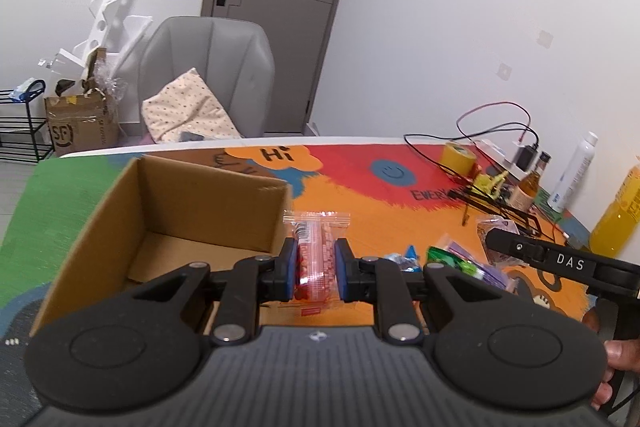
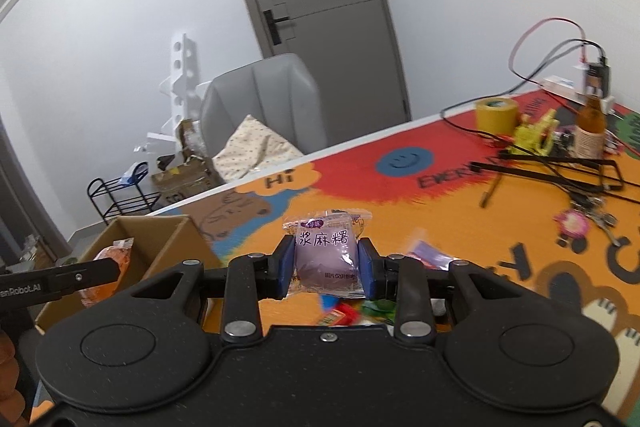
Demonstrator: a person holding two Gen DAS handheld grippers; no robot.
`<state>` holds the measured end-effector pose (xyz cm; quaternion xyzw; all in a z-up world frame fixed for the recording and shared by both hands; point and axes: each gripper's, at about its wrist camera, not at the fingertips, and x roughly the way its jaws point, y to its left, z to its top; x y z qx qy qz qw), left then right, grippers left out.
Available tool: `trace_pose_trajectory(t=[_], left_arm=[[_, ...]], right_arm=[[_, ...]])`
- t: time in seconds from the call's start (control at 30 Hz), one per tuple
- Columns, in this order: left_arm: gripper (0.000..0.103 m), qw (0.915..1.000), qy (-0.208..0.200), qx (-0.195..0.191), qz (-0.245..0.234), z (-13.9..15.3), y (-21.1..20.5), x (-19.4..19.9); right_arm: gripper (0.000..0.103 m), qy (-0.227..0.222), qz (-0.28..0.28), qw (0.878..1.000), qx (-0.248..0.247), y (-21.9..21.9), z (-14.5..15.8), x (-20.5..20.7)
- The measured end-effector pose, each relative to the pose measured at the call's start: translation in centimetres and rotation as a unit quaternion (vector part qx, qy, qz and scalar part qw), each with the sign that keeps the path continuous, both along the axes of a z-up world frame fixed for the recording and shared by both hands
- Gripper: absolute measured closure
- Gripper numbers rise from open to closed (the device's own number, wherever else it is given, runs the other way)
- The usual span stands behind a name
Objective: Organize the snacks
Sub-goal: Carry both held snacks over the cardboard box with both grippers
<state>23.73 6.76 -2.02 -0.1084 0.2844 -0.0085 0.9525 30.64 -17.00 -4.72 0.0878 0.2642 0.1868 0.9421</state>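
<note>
The left gripper [image 1: 316, 263] has its jaws closed on a red snack pack [image 1: 316, 255], held just right of the open box [image 1: 168, 203] and above the surface [image 1: 384, 223]; the pack's lower end is hidden behind the gripper body. The right gripper [image 2: 325, 263] clamps a purple mochi pack [image 2: 326, 253], also lifted off the surface. From the right wrist, the box [image 2: 176, 239] is cut off at the left by the other gripper's arm, and the red pack [image 2: 116, 259] shows only partly behind it. Loose snacks [image 1: 452, 259] lie between the grippers, blurred and half hidden. A tape roll [image 2: 496, 113] and bottle [image 2: 592, 123] stand far back.
</note>
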Motion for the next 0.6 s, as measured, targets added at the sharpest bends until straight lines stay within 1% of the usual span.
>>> trace_pose_trajectory(t=[0.13, 0.23, 0.4, 0.6], left_arm=[[0.084, 1.0, 0.003, -0.004, 0.006, 0.2, 1.5, 0.3], [0.084, 0.9999, 0.003, 0.002, 0.01, 0.3, 2.4, 0.4], [0.084, 0.9998, 0.005, 0.003, 0.018, 0.2, 4.1, 0.5], [0.084, 0.9994, 0.009, -0.007, 0.033, -0.2, 6.8, 0.9]], right_arm=[[0.072, -0.001, 0.02, 1.0, -0.001, 2.1, 0.2, 0.2], [0.072, -0.001, 0.032, 0.999, -0.002, 3.6, 0.3, 0.4], [0.072, -0.002, 0.048, 0.999, -0.007, 6.1, 0.6, 0.6], [0.072, -0.001, 0.072, 0.997, -0.016, 9.1, 0.9, 0.8]])
